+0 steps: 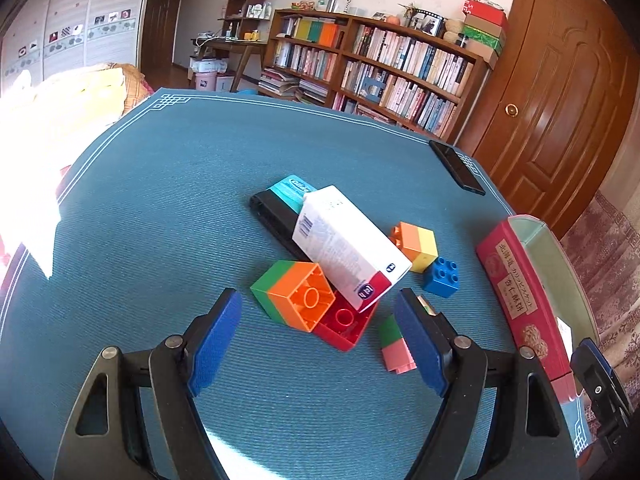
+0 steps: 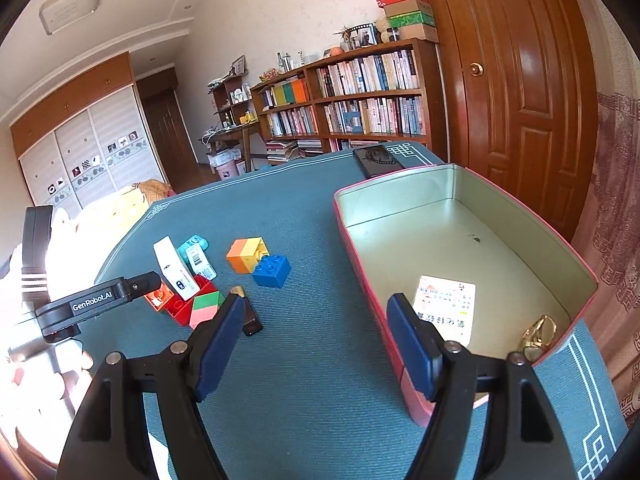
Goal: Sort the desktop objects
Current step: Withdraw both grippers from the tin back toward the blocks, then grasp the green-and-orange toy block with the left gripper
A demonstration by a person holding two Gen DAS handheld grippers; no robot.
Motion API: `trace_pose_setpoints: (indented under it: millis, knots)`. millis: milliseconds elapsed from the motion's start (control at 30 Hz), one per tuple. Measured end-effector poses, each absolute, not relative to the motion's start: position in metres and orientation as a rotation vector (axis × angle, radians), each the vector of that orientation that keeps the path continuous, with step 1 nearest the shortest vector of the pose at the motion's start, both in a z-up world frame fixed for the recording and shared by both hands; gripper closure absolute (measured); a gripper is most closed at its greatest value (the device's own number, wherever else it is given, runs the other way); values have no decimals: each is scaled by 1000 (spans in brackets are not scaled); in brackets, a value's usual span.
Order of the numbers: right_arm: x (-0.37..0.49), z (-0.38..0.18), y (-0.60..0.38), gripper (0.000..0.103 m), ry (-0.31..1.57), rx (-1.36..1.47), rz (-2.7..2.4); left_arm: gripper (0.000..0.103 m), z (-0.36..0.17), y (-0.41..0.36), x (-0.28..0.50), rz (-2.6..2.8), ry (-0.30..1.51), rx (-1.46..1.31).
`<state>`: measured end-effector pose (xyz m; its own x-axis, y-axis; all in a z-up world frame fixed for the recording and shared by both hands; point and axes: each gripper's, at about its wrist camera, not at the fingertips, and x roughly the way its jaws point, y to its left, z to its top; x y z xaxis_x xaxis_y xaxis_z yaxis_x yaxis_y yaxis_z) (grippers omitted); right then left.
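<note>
1. Teal woven mat over the whole table, white line border at the edges.
2. Near the middle: white carton tilted across a black case and a teal box, low end resting on a red brick.
3. Touching the red brick: a green-and-orange block, lying on its side, hollow underside showing.
4. Just beside: green-and-pink block; farther right an orange-and-yellow block next to a blue brick.
5. Left gripper spread wide, hovering just short of the pile, pinching nothing.
6. Right gripper spread wide, nothing between the pads, straddling the near wall of a red tin.
7. Inside the tin: a printed card and a gold clip.
8. Black phone at the far mat corner, well apart from the blocks.
</note>
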<state>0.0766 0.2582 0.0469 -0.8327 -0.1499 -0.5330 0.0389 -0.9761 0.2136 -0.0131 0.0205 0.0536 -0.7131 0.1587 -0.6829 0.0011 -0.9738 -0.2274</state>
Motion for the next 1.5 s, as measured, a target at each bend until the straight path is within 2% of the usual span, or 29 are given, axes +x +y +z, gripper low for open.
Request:
trace_pose_setpoints:
  millis: [500, 1000, 1033, 1100, 1167, 1267, 1400, 1500]
  knots:
    - [61, 35, 223, 26, -262, 906, -2797, 22, 17, -3, -45, 2779, -389, -1262]
    - [45, 20, 209, 26, -238, 967, -2732, 22, 12, -7, -55, 2767, -440, -1203]
    - [44, 19, 209, 26, -237, 971, -2730, 24, 12, -7, -55, 2764, -436, -1196]
    - [43, 17, 208, 26, -238, 978, -2726, 34, 11, -4, -54, 2741, -427, -1184]
    - [41, 16, 207, 26, -236, 987, -2724, 51, 13, -4, -51, 2719, -431, -1163]
    - [39, 14, 206, 26, -232, 1001, -2722, 56, 16, -2, -48, 2738, -392, -1150]
    - [37, 9, 206, 26, -226, 1029, -2717, 56, 18, -2, -45, 2760, -360, -1144]
    - [35, 8, 204, 38, -201, 1042, -2710, 56, 17, -4, -41, 2784, -333, -1148]
